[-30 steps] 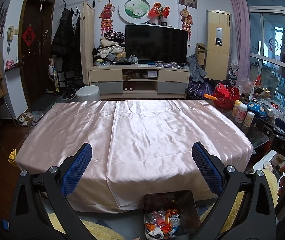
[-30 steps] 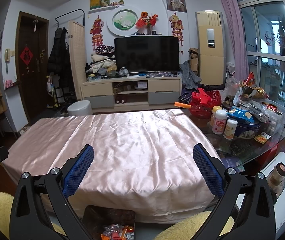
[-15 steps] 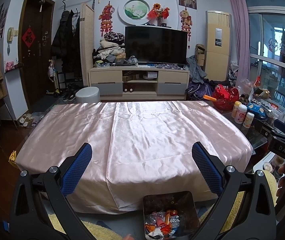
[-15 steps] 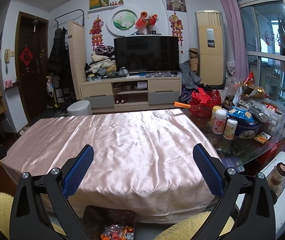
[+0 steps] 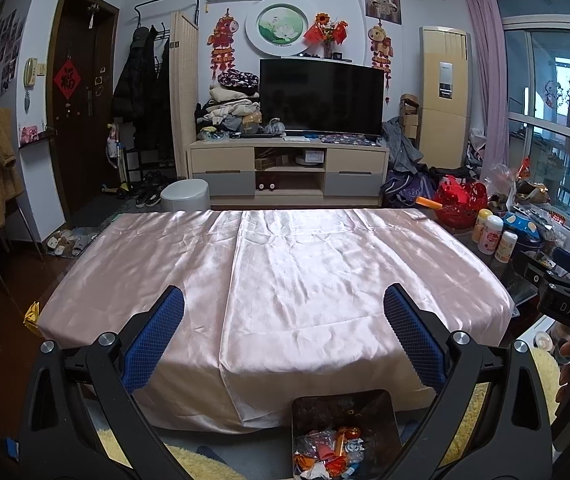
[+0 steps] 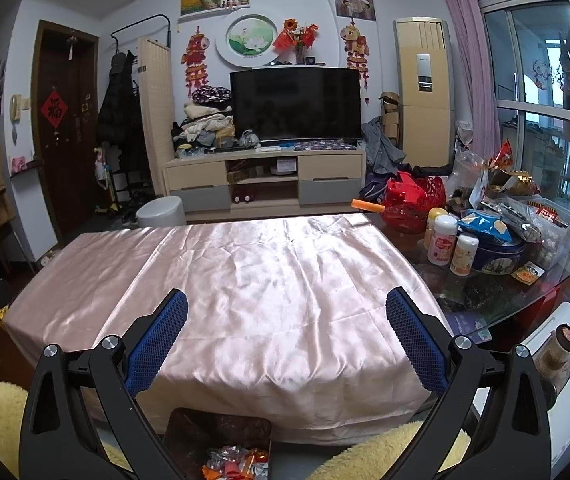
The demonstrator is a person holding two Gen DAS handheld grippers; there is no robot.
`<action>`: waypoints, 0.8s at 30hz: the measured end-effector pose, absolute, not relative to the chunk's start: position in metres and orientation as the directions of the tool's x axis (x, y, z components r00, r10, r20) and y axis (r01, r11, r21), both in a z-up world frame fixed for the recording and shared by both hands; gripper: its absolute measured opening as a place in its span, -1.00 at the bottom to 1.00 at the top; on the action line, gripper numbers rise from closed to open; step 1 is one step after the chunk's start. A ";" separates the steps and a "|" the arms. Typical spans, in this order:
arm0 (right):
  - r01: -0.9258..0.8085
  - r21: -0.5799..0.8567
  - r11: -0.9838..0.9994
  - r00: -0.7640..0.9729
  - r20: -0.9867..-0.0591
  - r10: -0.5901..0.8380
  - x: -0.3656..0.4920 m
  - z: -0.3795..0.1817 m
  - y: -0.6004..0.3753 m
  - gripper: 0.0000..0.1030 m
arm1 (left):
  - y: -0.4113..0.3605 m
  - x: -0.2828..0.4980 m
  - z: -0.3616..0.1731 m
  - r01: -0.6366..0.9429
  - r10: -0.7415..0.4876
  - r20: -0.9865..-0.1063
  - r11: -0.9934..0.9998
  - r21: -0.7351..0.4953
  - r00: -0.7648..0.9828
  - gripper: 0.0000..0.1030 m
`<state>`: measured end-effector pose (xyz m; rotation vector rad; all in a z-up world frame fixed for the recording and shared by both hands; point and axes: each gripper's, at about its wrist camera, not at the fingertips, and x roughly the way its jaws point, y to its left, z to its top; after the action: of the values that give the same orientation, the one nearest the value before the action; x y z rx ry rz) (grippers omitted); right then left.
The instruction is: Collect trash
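A dark square trash bin (image 5: pixel 343 412) stands on the floor in front of the table, with crumpled colourful wrappers (image 5: pixel 329 452) inside. It also shows in the right wrist view (image 6: pixel 217 428) with wrappers (image 6: pixel 233 464). The table is covered by a pink satin cloth (image 5: pixel 285 272) with no trash seen on it. My left gripper (image 5: pixel 284 304) is open and empty, held above the bin and the table's near edge. My right gripper (image 6: pixel 286 306) is open and empty, at the same height further right. The right gripper's body shows at the right edge of the left wrist view (image 5: pixel 565 304).
The table's glass right end (image 6: pixel 497 292) holds bottles (image 6: pixel 443 240), a blue tin (image 6: pixel 497 252), snack bags and a red basket (image 6: pixel 413 200). Yellow fluffy cushions (image 6: pixel 365 456) lie by the bin. A white stool (image 5: pixel 185 196) and TV cabinet (image 5: pixel 289 172) stand beyond.
Both grippers have stayed open and almost still. The left wrist view has drifted very slightly; the bin sits a touch lower in it.
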<state>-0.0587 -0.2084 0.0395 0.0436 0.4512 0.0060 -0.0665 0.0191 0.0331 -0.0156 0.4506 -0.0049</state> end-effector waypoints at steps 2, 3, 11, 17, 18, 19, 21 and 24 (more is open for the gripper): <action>0.004 0.044 0.999 0.900 -0.435 0.016 -0.059 0.040 -0.208 0.94 | 0.019 -0.067 0.032 0.000 -0.006 -0.433 1.000 -0.014 0.902 0.84; 0.004 0.044 0.999 0.900 -0.436 0.016 -0.059 0.039 -0.208 0.94 | 0.019 -0.067 0.033 0.001 -0.007 -0.433 1.000 -0.014 0.901 0.84; 0.001 0.046 0.999 0.898 -0.441 0.020 -0.060 0.038 -0.208 0.94 | 0.024 -0.063 0.031 -0.008 -0.005 -0.459 1.000 -0.028 0.889 0.84; 0.001 0.046 0.999 0.898 -0.441 0.019 -0.060 0.038 -0.208 0.94 | 0.027 -0.063 0.029 -0.006 -0.011 -0.463 0.999 -0.035 0.886 0.84; 0.001 0.046 0.999 0.897 -0.441 0.019 -0.060 0.038 -0.209 0.94 | 0.027 -0.063 0.029 -0.004 -0.014 -0.464 0.999 -0.037 0.886 0.84; 0.001 0.046 0.999 0.897 -0.441 0.020 -0.060 0.038 -0.208 0.94 | 0.027 -0.063 0.028 -0.002 -0.015 -0.466 0.999 -0.038 0.885 0.84; 0.001 0.046 0.999 0.898 -0.441 0.019 -0.060 0.038 -0.208 0.94 | 0.027 -0.062 0.027 0.000 -0.018 -0.468 0.999 -0.040 0.884 0.84; 0.002 0.047 0.999 0.897 -0.441 0.019 -0.060 0.038 -0.209 0.94 | 0.028 -0.063 0.027 0.002 -0.023 -0.467 0.999 -0.044 0.884 0.84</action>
<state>-0.0597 -0.2086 0.0377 0.0463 0.4572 0.0088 -0.0633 0.0283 0.0269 -0.0430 0.4864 -0.0130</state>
